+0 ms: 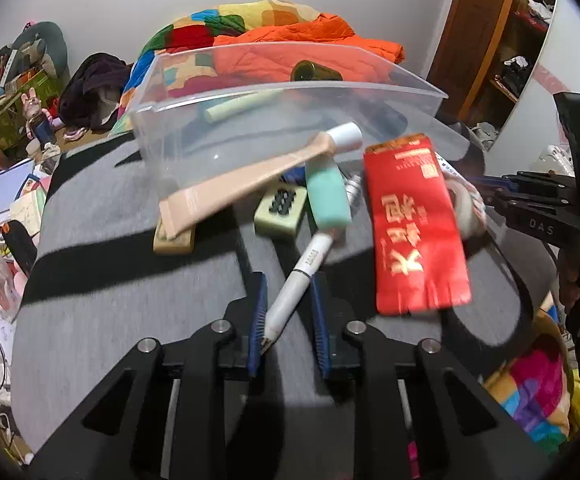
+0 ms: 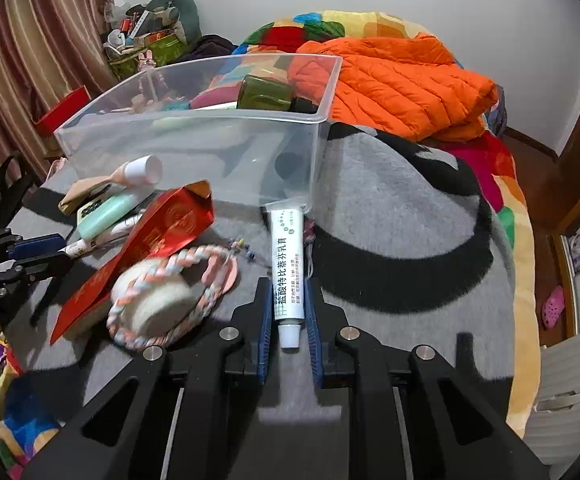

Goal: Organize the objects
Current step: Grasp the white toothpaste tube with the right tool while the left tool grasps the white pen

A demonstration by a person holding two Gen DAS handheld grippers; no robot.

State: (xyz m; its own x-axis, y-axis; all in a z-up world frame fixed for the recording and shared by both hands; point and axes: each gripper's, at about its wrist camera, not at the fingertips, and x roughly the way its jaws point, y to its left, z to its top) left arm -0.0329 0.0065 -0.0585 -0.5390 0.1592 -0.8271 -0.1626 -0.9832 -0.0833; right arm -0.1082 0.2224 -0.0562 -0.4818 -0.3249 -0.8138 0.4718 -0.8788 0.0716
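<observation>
Left wrist view: left gripper (image 1: 287,280) is closed on a white pen (image 1: 296,292); right gripper (image 2: 287,284) clamps a white tube (image 2: 287,268).

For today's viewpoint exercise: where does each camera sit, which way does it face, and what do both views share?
Left wrist: on the left gripper, looking down at a white pen between its fingers.
Right wrist: on the right gripper, facing a white ointment tube between its fingers.
Shared: clear plastic bin, red envelope, grey blanket.
</observation>
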